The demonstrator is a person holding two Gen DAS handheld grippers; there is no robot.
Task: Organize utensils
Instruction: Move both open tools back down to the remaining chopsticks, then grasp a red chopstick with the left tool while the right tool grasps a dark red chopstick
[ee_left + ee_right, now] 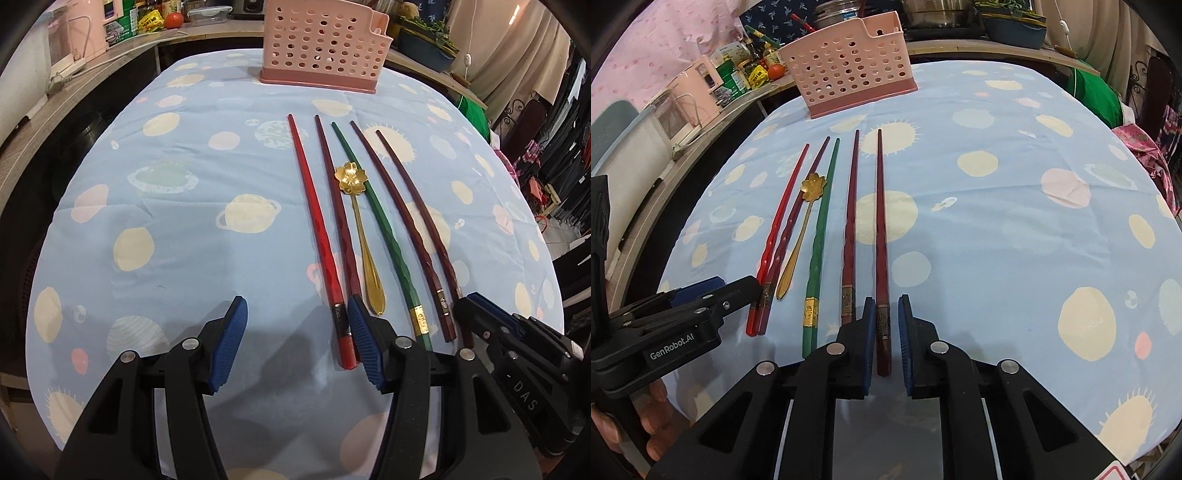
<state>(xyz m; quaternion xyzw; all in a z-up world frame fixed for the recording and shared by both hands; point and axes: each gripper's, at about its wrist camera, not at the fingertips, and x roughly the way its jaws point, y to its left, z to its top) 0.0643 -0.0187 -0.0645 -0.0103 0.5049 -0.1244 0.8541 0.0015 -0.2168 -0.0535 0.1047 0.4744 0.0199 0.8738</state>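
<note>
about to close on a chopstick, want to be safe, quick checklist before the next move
1. Right claw straddles the rightmost dark red chopstick: ok.
2. Its jaws open, not yet clamped: ok.
3. The neighbouring dark red chopstick outside the jaws: ok.
4. Left claw open, holding nothing: ok.
5. Pink basket upright at the table's far side: ok.
6. Free room inside the basket: cannot tell.

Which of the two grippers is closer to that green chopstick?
Left, narrowly. The left gripper has its right finger just beside the green chopstick. The right gripper straddles the outermost dark red chopstick, two places over.
</note>
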